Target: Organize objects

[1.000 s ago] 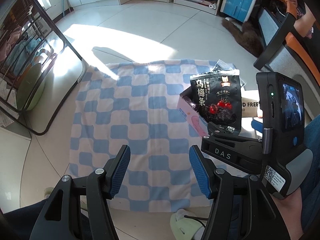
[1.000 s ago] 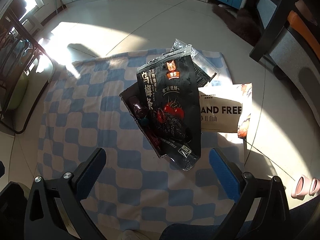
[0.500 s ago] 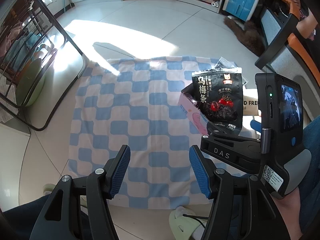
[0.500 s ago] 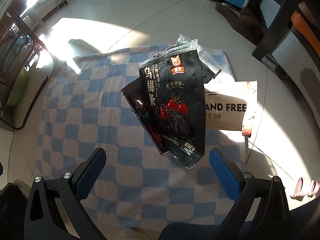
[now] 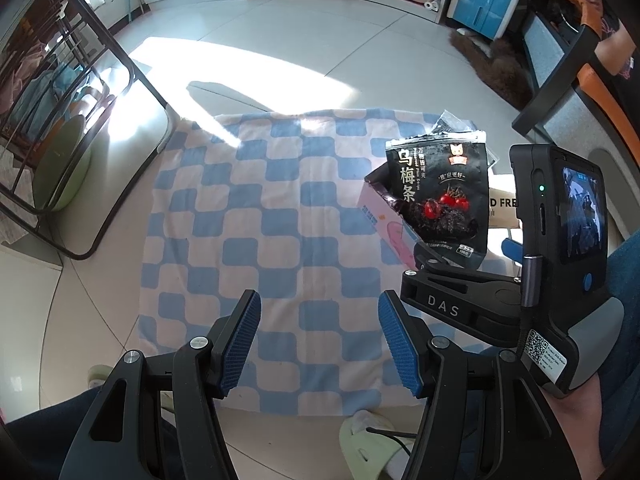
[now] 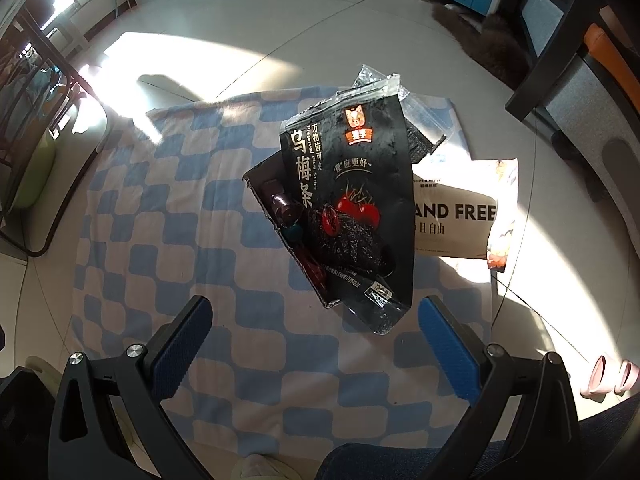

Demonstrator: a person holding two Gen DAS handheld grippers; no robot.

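Observation:
A black snack bag (image 5: 440, 196) (image 6: 356, 208) stands tilted in an open pink box (image 5: 378, 220) (image 6: 276, 196) on the right side of a blue-and-white checked cloth (image 5: 256, 220) (image 6: 168, 240). Small dark and red items lie in the box. A white bag (image 6: 456, 212) lies to the right of it, and a silvery packet (image 6: 416, 120) behind it. My left gripper (image 5: 320, 344) hangs open over the cloth's near edge, nothing between its fingers. My right gripper (image 6: 316, 350) is open wide just short of the bag's lower end, not touching it; its body (image 5: 556, 264) shows in the left wrist view.
A black metal frame (image 5: 132, 92) and a green basin (image 5: 60, 168) stand left of the cloth. A green slipper (image 5: 368, 436) lies at the near edge, pink slippers (image 6: 608, 376) at right. A person (image 5: 608, 28), a chair (image 6: 560, 92) and a brown furry animal (image 5: 500, 68) are at back right.

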